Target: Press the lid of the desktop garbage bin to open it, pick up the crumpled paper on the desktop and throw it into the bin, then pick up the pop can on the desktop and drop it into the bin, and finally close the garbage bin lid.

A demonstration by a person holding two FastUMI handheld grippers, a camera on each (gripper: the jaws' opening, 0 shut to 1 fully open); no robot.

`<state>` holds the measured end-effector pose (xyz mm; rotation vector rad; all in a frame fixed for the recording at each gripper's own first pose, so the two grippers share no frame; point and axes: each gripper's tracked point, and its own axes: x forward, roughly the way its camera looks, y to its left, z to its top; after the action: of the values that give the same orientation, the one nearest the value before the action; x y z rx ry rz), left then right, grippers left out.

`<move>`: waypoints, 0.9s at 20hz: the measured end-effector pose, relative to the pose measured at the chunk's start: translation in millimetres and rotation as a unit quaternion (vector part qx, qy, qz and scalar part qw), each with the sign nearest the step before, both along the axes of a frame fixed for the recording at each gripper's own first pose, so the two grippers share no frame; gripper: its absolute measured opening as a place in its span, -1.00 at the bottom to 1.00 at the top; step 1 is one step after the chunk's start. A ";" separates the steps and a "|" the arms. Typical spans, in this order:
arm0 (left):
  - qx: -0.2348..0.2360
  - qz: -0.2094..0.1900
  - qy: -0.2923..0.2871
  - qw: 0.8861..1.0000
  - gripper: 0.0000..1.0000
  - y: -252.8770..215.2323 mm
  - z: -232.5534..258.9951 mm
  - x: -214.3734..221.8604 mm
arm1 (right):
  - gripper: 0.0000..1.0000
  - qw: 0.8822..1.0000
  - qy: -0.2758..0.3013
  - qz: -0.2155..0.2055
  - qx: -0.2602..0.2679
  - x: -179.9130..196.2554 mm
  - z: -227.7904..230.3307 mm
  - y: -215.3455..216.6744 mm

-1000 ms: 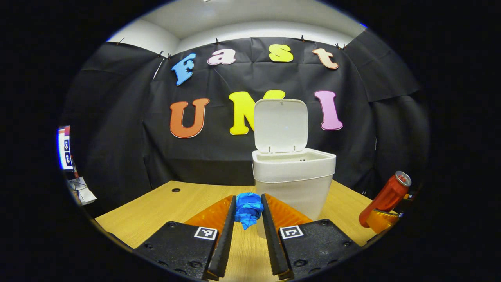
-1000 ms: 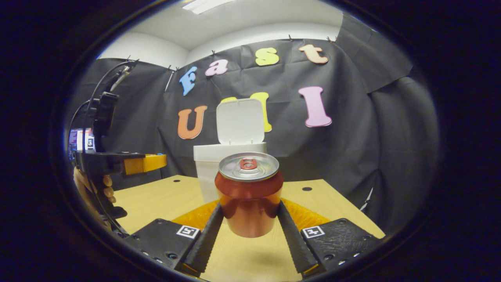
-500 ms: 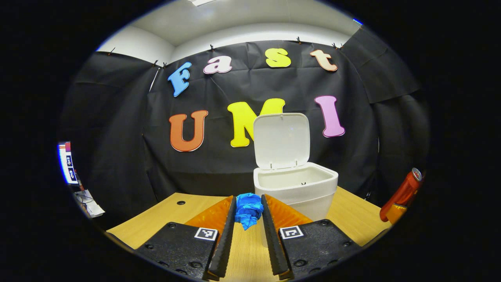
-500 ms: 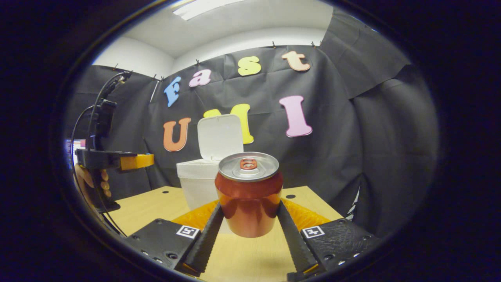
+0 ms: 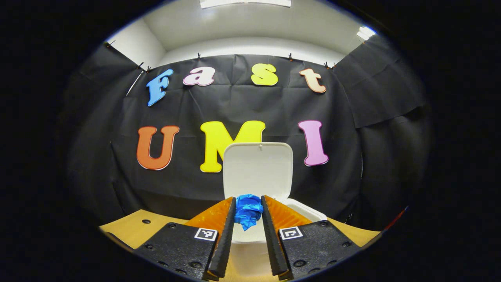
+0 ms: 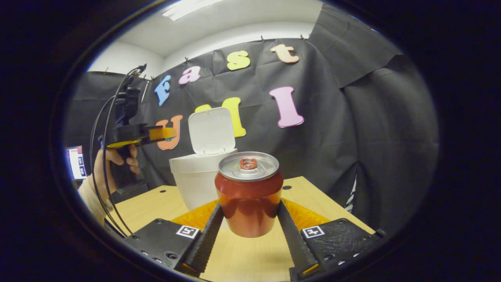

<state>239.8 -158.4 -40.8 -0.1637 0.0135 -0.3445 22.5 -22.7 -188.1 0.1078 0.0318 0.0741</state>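
The left hand-held gripper (image 5: 248,213) carries a crumpled wad of blue paper (image 5: 247,211) pinched between its fingers and held above the front edge of the white bin (image 5: 309,213), apparently so the wad can fall straight in once the grip is let go. The bin's lid (image 5: 258,168) stands upright on its rear hinge, leaving the mouth free; in the left gripper view the inside is mostly hidden behind the fingers and the paper, so what, if anything, lies in it cannot be told. In the right gripper view the bin (image 6: 195,180) sits on the wooden worktop (image 6: 313,199) with the lid (image 6: 210,131) raised, and the left hand-held gripper (image 6: 162,134), held by a person's hand (image 6: 117,158), hangs level beside the lid and above the bin's rim. The right hand-held gripper (image 6: 249,213) clasps a red pop can (image 6: 248,194) by its sides, upright with the pull tab on top, clear of the worktop and nearer the camera than the bin, seemingly waiting its turn. Judging by this, the lid step is done, the paper drop is in hand, and the can and the closing of the lid are yet to come.
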 end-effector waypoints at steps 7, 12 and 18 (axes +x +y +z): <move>0.043 -0.008 0.006 0.999 -0.14 -49.2 0.1 44.1 | 0.60 1.000 0.005 -0.003 -0.013 3.7 -14.4 -8.2; 0.036 0.011 0.081 0.996 -0.12 -57.8 -37.6 66.8 | 0.60 1.000 0.004 -0.015 -0.007 4.6 -14.9 -21.9; 0.034 0.008 0.121 0.992 -0.10 -61.4 -60.9 71.7 | 0.60 0.999 0.006 -0.031 -0.008 9.1 -18.9 -33.5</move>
<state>311.5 -219.8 -101.8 -0.1381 0.2623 -0.3069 31.6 -56.2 -207.0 0.0939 0.0407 0.0121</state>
